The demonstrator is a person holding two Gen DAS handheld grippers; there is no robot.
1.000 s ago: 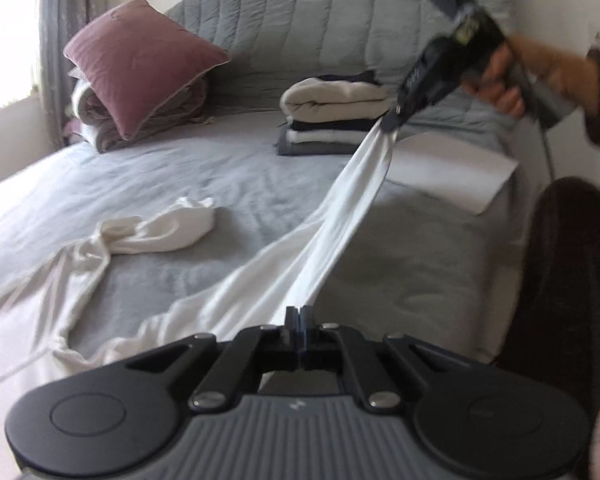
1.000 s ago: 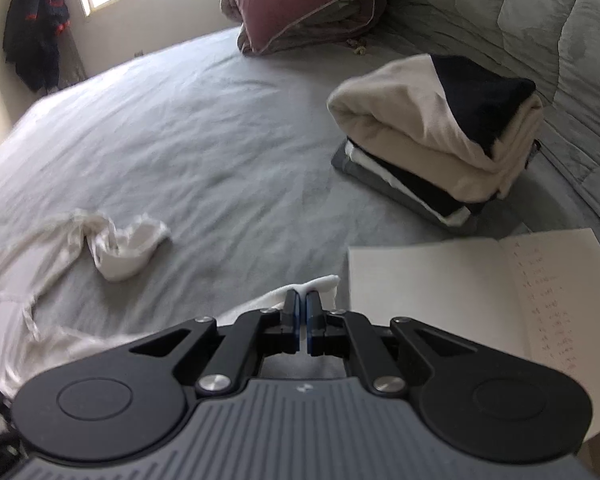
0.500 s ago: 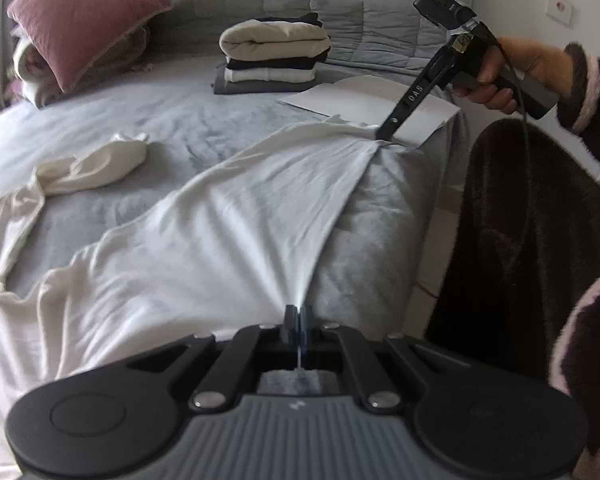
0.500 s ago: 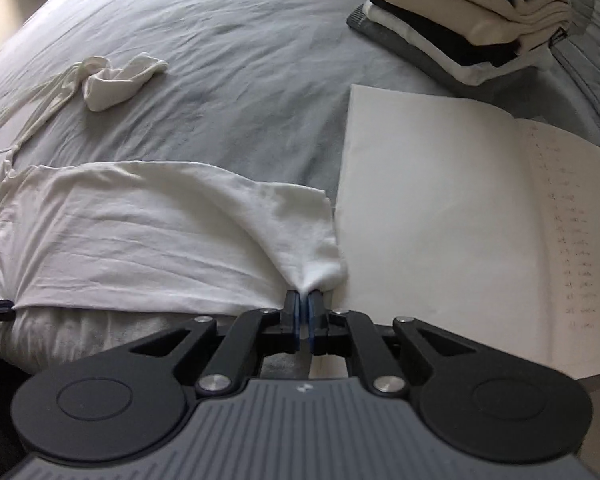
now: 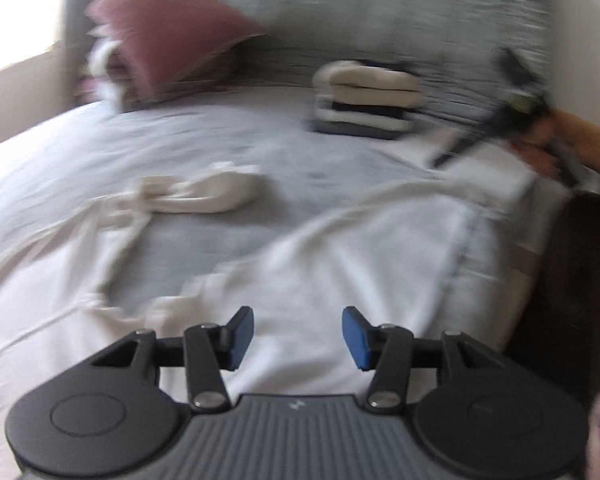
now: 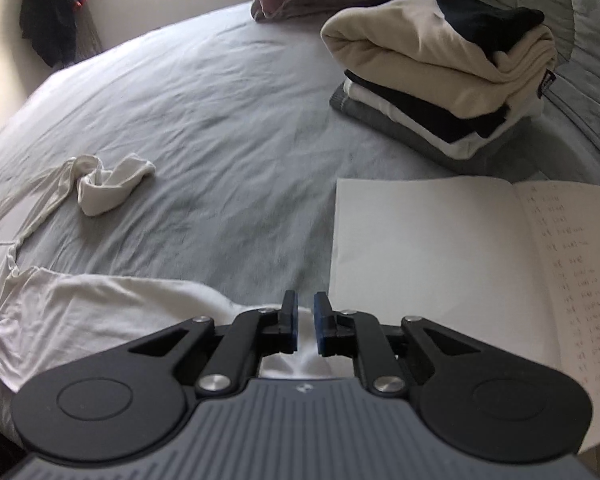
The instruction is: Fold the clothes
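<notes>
A white long-sleeved garment [image 5: 360,264] lies spread on the grey bed [image 5: 220,140], its body near the bed's edge. One sleeve trails left to a bunched cuff [image 5: 212,196]. My left gripper [image 5: 298,338] hovers over the garment's near part, open wide, nothing between the blue pads. The left wrist view is blurred by motion. My right gripper [image 6: 306,322] is open by a narrow gap above the garment's corner [image 6: 100,308], beside an open notebook [image 6: 440,260]. From the left wrist view the right gripper [image 5: 444,160] shows far right, held by a hand [image 5: 548,140].
A stack of folded clothes [image 6: 440,68] sits by the quilted headboard [image 5: 380,20], behind the notebook. A maroon pillow [image 5: 168,28] rests on bedding at the back left. Dark clothing [image 6: 52,12] hangs near the window. The person's dark garment [image 5: 572,280] borders the bed's right edge.
Both grippers were shut on the stretched white garment, which came down onto the bed; now both have opened and let go, the left one wide, and lifted slightly.
</notes>
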